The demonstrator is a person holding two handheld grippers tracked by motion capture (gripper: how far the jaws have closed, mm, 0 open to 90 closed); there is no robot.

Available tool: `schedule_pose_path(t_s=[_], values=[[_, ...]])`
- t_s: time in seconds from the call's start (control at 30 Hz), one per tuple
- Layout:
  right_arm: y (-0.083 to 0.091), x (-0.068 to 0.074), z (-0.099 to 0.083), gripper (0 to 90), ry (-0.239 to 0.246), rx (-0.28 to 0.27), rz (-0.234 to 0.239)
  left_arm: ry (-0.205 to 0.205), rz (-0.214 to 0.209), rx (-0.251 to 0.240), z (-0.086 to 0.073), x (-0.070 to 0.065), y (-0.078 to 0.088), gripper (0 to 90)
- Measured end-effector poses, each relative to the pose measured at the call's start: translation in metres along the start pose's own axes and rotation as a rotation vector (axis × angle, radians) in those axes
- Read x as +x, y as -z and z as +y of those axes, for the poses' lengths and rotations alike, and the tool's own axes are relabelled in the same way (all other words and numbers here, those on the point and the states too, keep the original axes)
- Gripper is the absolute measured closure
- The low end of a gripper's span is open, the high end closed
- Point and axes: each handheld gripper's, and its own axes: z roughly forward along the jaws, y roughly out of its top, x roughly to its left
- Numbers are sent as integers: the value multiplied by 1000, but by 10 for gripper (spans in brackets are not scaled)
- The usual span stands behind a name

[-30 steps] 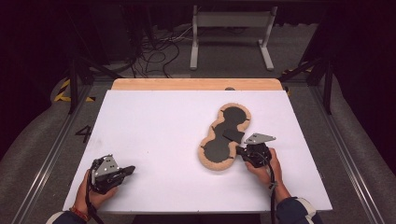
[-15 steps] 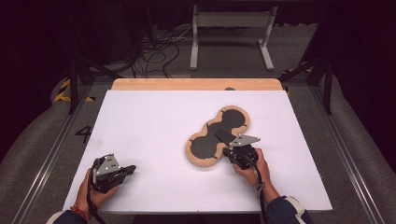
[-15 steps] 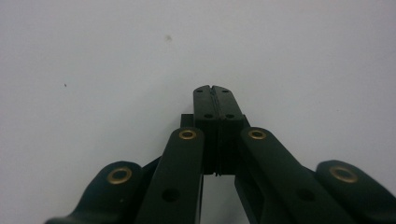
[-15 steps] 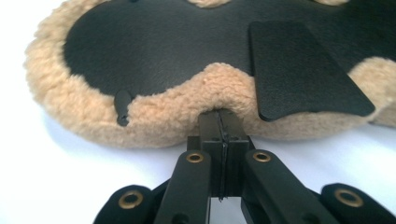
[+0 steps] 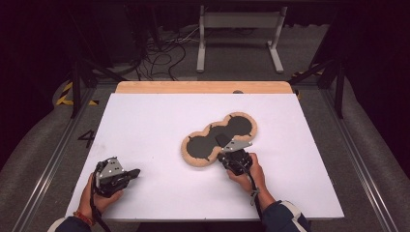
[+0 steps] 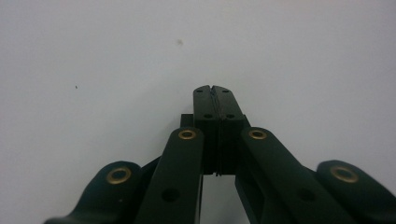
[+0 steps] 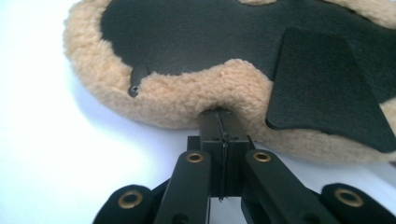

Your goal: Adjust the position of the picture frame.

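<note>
A peanut-shaped pad [image 5: 200, 147] with a black middle and a tan fleece rim lies flat on the white table [image 5: 154, 121], right of centre. My right gripper [image 5: 224, 156] is at its near edge, shut on the fleece rim [image 7: 187, 100] at the pad's waist. In the right gripper view the gripper's [image 7: 219, 114] tips press into the fleece, and a loose black flap [image 7: 322, 98] lies on the pad to the right. My left gripper [image 5: 137, 172] rests at the front left, held in a hand. Its jaws [image 6: 214, 88] are shut with nothing between them, over bare white table.
A wooden strip [image 5: 203, 87] runs along the table's far edge. Beyond it, on the dark floor, stand a metal frame [image 5: 239, 38] and a tangle of cables [image 5: 159, 48]. Rails [image 5: 358, 145] flank the table on both sides.
My right gripper has dragged the pad leftward and toward the front edge, and the pad has turned to lie more crosswise. The left gripper has stayed put.
</note>
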Motion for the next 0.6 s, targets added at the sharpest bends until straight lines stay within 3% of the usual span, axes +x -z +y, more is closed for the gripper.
schedule_pose_path(t_s=[0.47,0.6], values=[[-20,19,20,900,6,2,6,30,10,-17,17,10,-11,889],[-19,17,21,900,22,7,15,29,14,-20,26,12,-18,889]])
